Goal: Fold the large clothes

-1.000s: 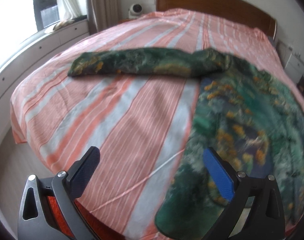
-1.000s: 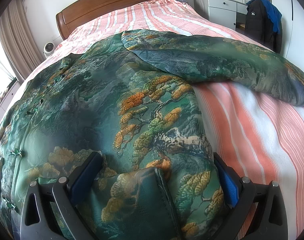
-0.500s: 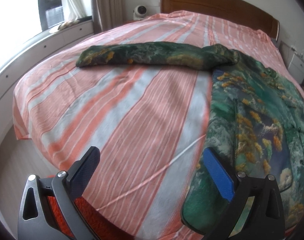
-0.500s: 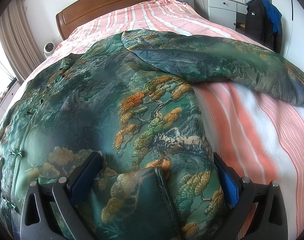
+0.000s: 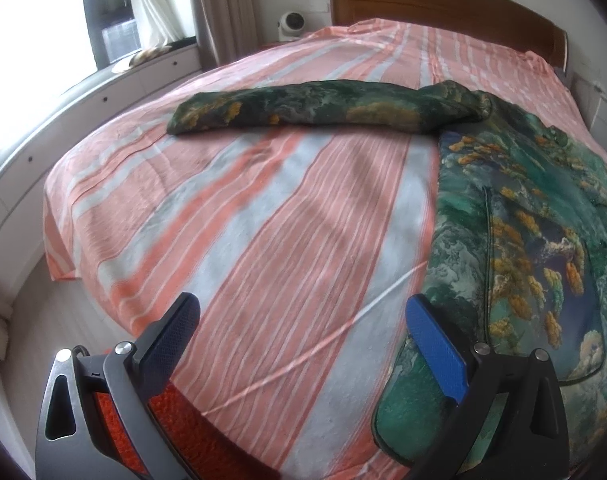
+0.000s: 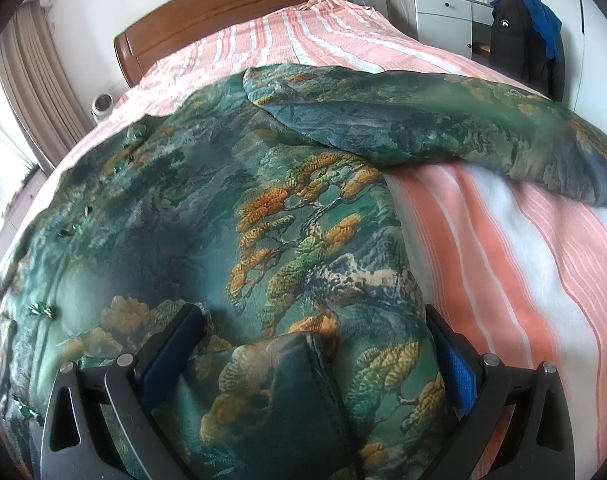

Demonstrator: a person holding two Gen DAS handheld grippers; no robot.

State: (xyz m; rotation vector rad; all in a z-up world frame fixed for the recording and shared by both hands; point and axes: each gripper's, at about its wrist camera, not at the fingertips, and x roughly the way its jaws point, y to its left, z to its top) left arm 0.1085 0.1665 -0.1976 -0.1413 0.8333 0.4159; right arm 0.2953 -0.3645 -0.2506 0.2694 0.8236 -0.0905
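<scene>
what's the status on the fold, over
Left gripper open over bare bedsheet. Right gripper open, jaws straddling jacket hem. Jacket flat, both sleeves out. Nothing in the way.

Both low, headboard-facing, shared jacket.

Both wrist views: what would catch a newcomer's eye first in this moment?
The green jacket with its orange pine print, spread flat on the striped bedsheet, fills the right wrist view. One sleeve stretches out sideways across the bed in the left wrist view. The right gripper stands open over the jacket's hem, and the left gripper stands open over bare sheet beside it.
</scene>
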